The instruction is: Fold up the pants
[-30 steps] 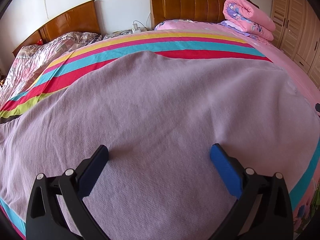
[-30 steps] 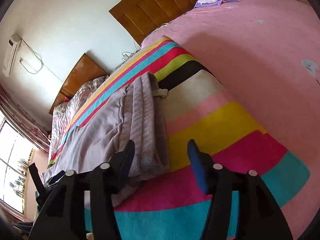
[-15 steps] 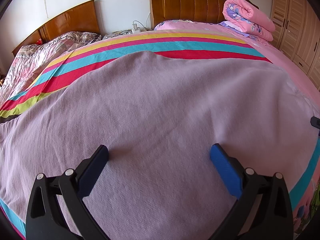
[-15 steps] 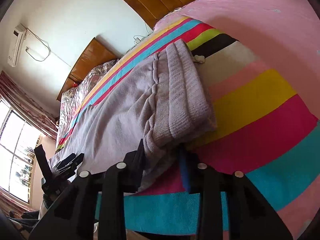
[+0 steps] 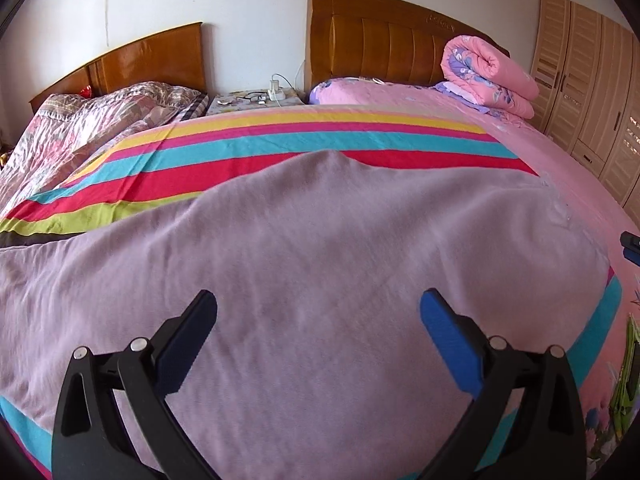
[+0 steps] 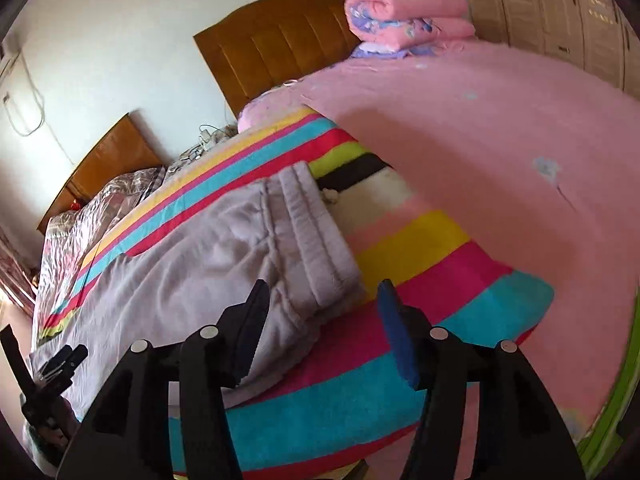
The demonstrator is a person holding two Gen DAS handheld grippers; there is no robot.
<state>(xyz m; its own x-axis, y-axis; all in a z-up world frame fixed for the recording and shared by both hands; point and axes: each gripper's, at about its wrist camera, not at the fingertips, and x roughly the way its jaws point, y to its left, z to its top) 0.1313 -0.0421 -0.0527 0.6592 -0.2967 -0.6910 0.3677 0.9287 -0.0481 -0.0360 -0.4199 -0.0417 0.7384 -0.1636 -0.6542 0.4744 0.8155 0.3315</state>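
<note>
Pale lilac pants [image 5: 320,248] lie spread flat on a striped blanket [image 5: 304,140] on the bed. My left gripper [image 5: 318,304] hovers over the middle of the cloth, open, with nothing between its fingers. In the right wrist view the ribbed waistband [image 6: 312,232] forms the pants' [image 6: 192,264] right end. My right gripper [image 6: 324,300] sits at the waistband's near corner. Its jaws are opening; the corner lies just ahead of the gap and the pads do not press it. The right gripper's tip [image 5: 630,244] shows at the left wrist view's right edge.
A rolled pink quilt [image 5: 488,72] lies by the wooden headboard [image 5: 380,40]. Wardrobe doors [image 5: 592,88] stand at the right. A second bed [image 5: 100,120] and a nightstand with cables [image 5: 256,98] are at the left. My left gripper [image 6: 52,364] shows low left in the right wrist view.
My right gripper closed on the waistband's corner, then opened and drew back and up, its view rolling. My left gripper rose and pulled back, so more of the bed shows.
</note>
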